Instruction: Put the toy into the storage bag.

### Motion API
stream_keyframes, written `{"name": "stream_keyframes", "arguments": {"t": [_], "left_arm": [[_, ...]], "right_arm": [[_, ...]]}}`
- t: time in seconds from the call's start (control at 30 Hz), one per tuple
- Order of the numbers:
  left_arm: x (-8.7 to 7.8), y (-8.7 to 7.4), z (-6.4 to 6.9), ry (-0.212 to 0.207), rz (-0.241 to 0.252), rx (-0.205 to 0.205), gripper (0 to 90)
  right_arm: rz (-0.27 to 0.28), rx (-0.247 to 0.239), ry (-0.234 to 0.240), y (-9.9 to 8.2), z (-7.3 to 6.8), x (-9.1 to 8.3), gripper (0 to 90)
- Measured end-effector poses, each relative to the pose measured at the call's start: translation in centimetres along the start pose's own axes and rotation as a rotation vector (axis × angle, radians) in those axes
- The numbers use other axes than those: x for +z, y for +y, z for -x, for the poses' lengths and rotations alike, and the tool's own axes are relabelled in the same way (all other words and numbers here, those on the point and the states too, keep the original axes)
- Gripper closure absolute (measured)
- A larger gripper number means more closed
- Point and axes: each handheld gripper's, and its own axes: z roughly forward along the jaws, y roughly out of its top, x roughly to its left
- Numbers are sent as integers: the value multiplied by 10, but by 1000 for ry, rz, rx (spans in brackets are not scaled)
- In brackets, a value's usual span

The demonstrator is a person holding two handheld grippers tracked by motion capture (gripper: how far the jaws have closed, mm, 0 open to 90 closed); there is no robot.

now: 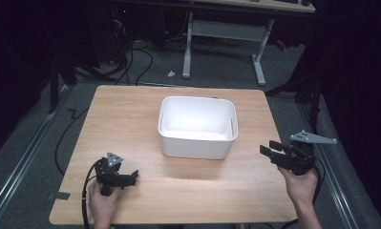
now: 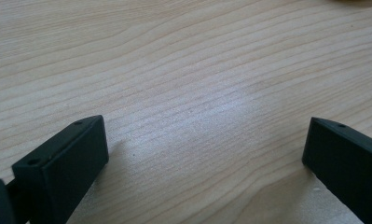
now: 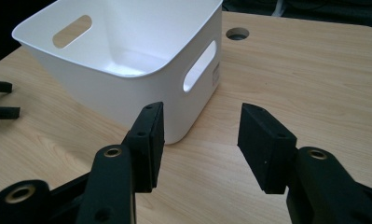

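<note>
Writing: a small grey label sits on the white bin (image 3: pixel 127 70), on the end wall beside the handle slot nearest the right hand-held gripper; its print is too small to read. No other lettering can be made out.

White bin stands upright about mid-counter (image 1: pixel 131 109), slightly toward the far side, open top up, inside bare. Oval handle slots are cut in two opposite end walls.

Right hand-held gripper (image 1: pixel 269 149): held in the person's right hand over the counter's right edge, pointing left toward the bin's right end. Jaws partly open, nothing between them. In the right gripper view the bin's near corner shows just beyond the left jaw, with a gap of bare wood between; not touching.

Left hand-held gripper (image 1: pixel 133 174): low over the near-left part of the counter, well apart from the bin, aimed rightward along the front edge. Jaws stand wide, gripping nothing; bare wood grain lies between them in the left gripper view.

Surroundings: a round cable hole (image 3: pixel 237 33) is cut in the counter beyond the bin. A white desk frame (image 1: pixel 224 33) stands on the grey floor behind, with cables trailing near it. Nothing lies between either hand-held gripper and the bin.
</note>
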Motion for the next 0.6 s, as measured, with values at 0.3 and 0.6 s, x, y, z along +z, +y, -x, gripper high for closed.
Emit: {"name": "stream_keyframes", "arguments": {"t": [0.3, 0.6], "left_arm": [[0, 0, 0, 0, 0, 0, 4], [0, 0, 0, 0, 0, 0, 4]], "right_arm": [[-15, 0, 16, -11, -4, 9, 511], [-20, 2, 29, -21, -8, 17, 511]]}}
